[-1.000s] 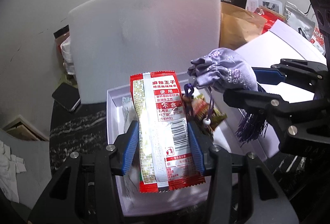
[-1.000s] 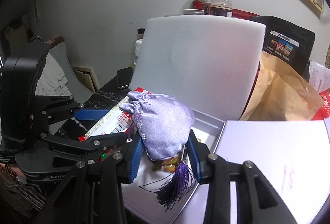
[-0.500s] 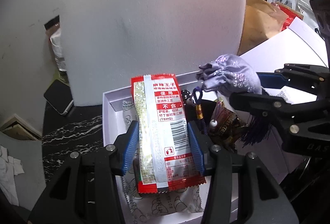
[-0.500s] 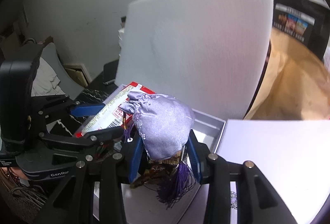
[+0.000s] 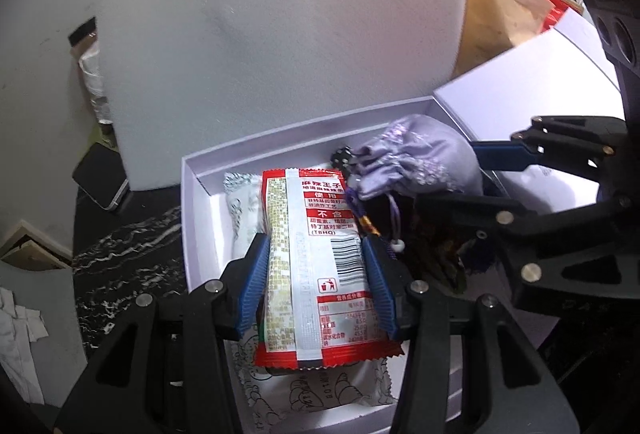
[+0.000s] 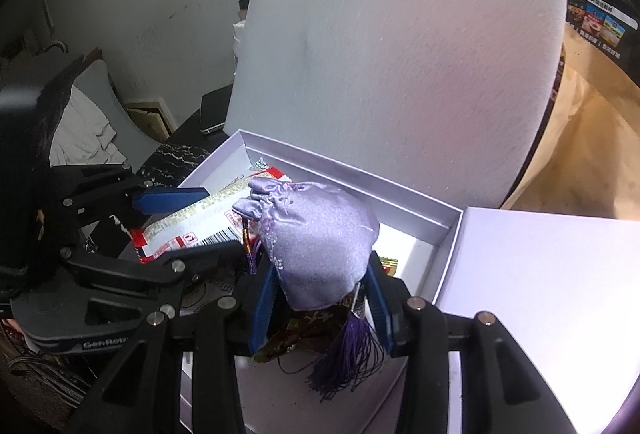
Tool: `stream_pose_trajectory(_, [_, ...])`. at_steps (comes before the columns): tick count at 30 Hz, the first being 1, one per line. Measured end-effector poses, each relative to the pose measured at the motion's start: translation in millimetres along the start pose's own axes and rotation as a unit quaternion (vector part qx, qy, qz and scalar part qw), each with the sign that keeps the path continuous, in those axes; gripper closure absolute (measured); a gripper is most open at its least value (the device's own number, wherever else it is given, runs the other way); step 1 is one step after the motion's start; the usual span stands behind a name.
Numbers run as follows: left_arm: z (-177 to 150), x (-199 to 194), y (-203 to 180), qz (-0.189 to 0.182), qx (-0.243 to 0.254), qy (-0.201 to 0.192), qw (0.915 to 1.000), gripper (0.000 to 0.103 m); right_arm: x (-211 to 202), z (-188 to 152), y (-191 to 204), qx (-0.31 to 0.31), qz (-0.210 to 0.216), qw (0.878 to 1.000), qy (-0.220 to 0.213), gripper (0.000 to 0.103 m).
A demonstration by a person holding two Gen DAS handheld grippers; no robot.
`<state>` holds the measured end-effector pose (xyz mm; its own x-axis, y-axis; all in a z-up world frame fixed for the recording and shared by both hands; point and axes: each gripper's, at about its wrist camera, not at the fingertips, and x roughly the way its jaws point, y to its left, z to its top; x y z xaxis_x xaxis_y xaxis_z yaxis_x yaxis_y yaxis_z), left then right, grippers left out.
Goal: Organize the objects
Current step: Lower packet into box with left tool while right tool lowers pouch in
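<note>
My left gripper (image 5: 316,274) is shut on a red and white snack packet (image 5: 316,246) and holds it over the open white box (image 5: 192,226). My right gripper (image 6: 324,298) is shut on a lilac drawstring pouch (image 6: 316,238) with a purple tassel (image 6: 344,358), also over the box (image 6: 352,178). In the left wrist view the pouch (image 5: 416,162) sits just right of the packet. In the right wrist view the packet (image 6: 192,226) and the left gripper (image 6: 172,198) lie to the left. White wrapped snacks (image 5: 240,210) lie on the box floor.
A white foam sheet (image 5: 280,34) stands upright behind the box. The box lid (image 6: 540,294) lies to the right. A phone (image 5: 100,178) lies on the dark marble table (image 5: 124,246) at the left. A brown paper bag (image 6: 592,154) stands at the back right.
Both grippers have moved forward and down toward the box with their loads. The box interior and foam sheet now loom larger, and the pouch hangs lower inside the box.
</note>
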<state>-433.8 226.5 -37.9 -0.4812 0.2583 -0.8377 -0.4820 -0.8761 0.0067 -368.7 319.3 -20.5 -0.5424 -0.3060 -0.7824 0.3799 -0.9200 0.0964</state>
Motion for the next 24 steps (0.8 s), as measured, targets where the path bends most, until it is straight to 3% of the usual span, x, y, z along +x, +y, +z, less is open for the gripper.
stream_pose_trajectory(7, [-7.0, 7.5, -1.0, -0.024, 0.013, 0.026, 0.9993, 0.053, 5.9, -0.1, 3.6, -0.009, 0.0, 1.0, 0.019, 0.06])
stream_pose_trajectory(10, [-10.5, 21.2, -1.9, 0.008, 0.021, 0.046, 0.9987, 0.053, 10.4, 0.0, 4.6, -0.011, -0.007, 1.0, 0.027, 0.06])
stream_pose_trajectory(15, [-12.1, 18.6, -1.6, 0.001, 0.02, 0.033, 0.9993, 0.053, 12.9, 0.2, 2.3, -0.007, -0.012, 0.999, 0.036, 0.058])
stream_pose_trajectory(17, [-13.0, 17.4, -1.8, 0.003, 0.018, 0.032, 0.9993, 0.053, 14.4, 1.1, 1.8, -0.006, -0.017, 0.999, 0.039, 0.051])
stream_pose_trajectory(24, [-12.6, 9.0, -2.7, 0.0, 0.013, 0.026, 0.9996, 0.053, 9.0, 3.5, -1.2, 0.002, -0.024, 0.999, 0.027, 0.044])
